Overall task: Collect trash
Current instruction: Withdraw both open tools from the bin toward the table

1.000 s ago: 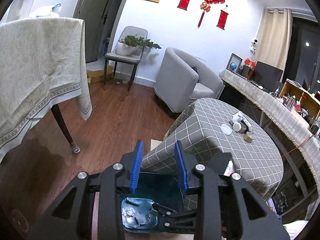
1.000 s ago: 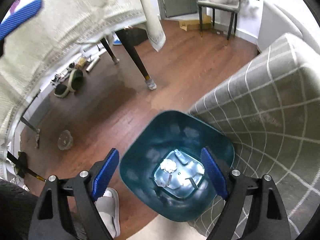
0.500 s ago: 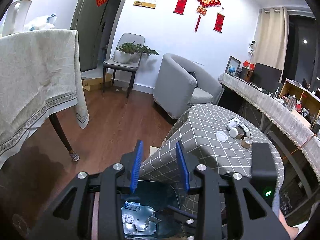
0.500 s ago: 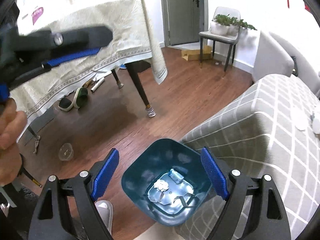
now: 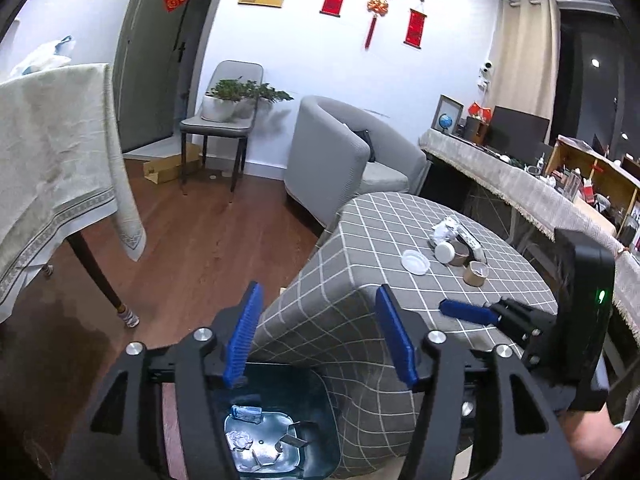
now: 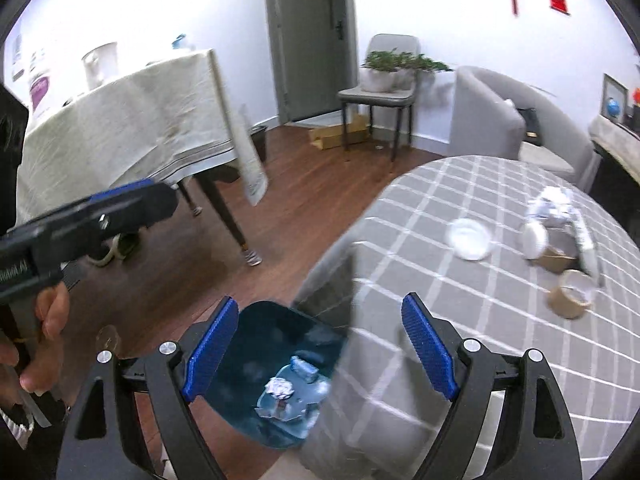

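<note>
Standing beside the checked table (image 5: 360,320), the bin (image 5: 280,432) sits below both empty, open hand-held grippers.

The left gripper (image 5: 320,336) has a matte black frame with angular arms, silver round screw heads at the joints and ribbed bright blue pads (image 5: 244,336) lining its jaws. The right gripper (image 6: 320,354) is built alike: black arms, silver screws, textured blue pads (image 6: 430,354). Seen from the left wrist, its black body carries a boxy housing with a small green light. A bare hand (image 6: 40,344) grips a black handle.
</note>
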Demonstrator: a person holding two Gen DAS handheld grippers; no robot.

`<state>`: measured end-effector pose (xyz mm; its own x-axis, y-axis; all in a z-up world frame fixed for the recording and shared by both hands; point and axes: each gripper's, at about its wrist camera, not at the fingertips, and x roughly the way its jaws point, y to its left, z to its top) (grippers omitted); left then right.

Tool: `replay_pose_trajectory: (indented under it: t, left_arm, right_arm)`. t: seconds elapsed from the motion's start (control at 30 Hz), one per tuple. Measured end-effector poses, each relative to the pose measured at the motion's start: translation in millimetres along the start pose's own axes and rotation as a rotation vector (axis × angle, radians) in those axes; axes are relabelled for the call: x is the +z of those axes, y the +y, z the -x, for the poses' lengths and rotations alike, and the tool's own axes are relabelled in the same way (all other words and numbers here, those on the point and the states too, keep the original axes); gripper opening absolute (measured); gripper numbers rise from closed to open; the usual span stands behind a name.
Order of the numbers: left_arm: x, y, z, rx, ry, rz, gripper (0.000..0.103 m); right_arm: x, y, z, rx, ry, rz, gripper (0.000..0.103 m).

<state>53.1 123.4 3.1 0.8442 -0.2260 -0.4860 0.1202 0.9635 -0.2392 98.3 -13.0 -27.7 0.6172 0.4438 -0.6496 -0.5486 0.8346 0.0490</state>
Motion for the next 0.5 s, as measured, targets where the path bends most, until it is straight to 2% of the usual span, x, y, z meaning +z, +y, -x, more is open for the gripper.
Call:
replay_pose_trajectory:
  t: [0.33,0.5]
  left_arm:
    - [6,-27,-28,-0.041,0.014,-0.023,0.069]
    - [8,-41,-46,-0.053,0.033,-0.066,0.070]
  right_arm:
    - [-2,-54,8,-0.087,-0.006,-0.048,0.085]
    - [2,-78,15,-0.122,-0.020,-0.066,0.085]
